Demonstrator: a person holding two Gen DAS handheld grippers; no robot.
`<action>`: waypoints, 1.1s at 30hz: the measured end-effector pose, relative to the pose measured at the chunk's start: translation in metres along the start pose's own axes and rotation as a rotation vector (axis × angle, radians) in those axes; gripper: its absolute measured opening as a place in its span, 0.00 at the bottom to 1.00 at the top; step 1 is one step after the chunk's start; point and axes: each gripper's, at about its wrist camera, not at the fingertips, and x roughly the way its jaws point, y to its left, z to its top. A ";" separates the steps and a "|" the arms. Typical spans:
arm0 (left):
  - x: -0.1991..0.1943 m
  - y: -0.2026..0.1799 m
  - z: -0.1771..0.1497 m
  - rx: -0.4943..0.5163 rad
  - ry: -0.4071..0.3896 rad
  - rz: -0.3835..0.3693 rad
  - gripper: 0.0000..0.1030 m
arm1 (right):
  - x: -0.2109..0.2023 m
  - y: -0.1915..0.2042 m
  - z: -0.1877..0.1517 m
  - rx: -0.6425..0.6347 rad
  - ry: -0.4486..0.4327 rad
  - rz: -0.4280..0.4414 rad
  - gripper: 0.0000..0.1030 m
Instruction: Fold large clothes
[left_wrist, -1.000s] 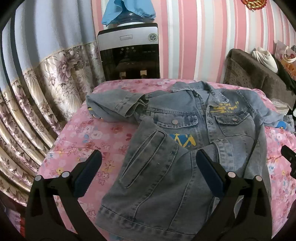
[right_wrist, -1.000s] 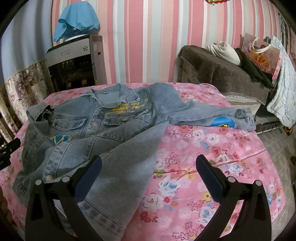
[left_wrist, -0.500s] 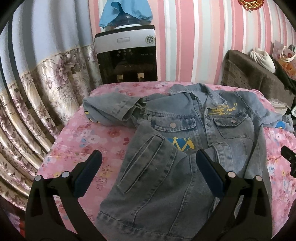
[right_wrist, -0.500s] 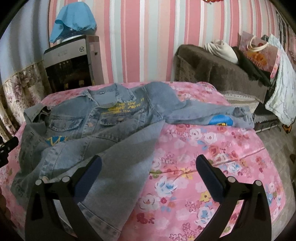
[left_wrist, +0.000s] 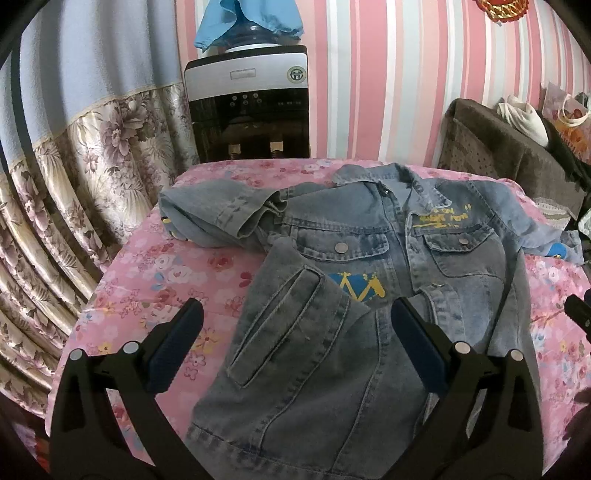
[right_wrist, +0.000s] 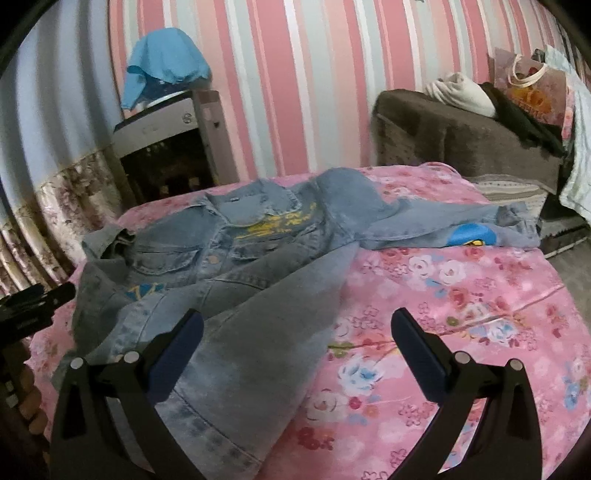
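On the pink floral bed (left_wrist: 155, 273), we hold both grippers (left_wrist: 295, 345) (right_wrist: 295, 345) wide and empty over the half-folded blue denim jacket (left_wrist: 332, 332), ready to grasp.

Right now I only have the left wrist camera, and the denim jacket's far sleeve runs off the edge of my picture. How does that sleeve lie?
Observer: The right wrist view shows the sleeve stretched out flat on the bedspread, with its cuff pointing towards the sofa.
Operator: I see only a tip of the right gripper. Is it holding anything?
Observer: No. The right gripper is open and empty. One finger is in front of the denim jacket and the other is in front of bare bedspread.
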 end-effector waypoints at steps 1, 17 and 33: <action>0.000 0.000 0.000 -0.002 -0.009 0.001 0.97 | 0.002 0.002 -0.001 -0.009 0.017 -0.009 0.99; -0.001 -0.026 -0.006 0.109 -0.030 0.017 0.97 | 0.005 0.004 0.000 -0.044 0.091 -0.064 0.99; 0.032 -0.012 0.014 0.072 0.041 -0.003 0.97 | 0.029 -0.019 0.024 0.025 0.094 -0.083 0.99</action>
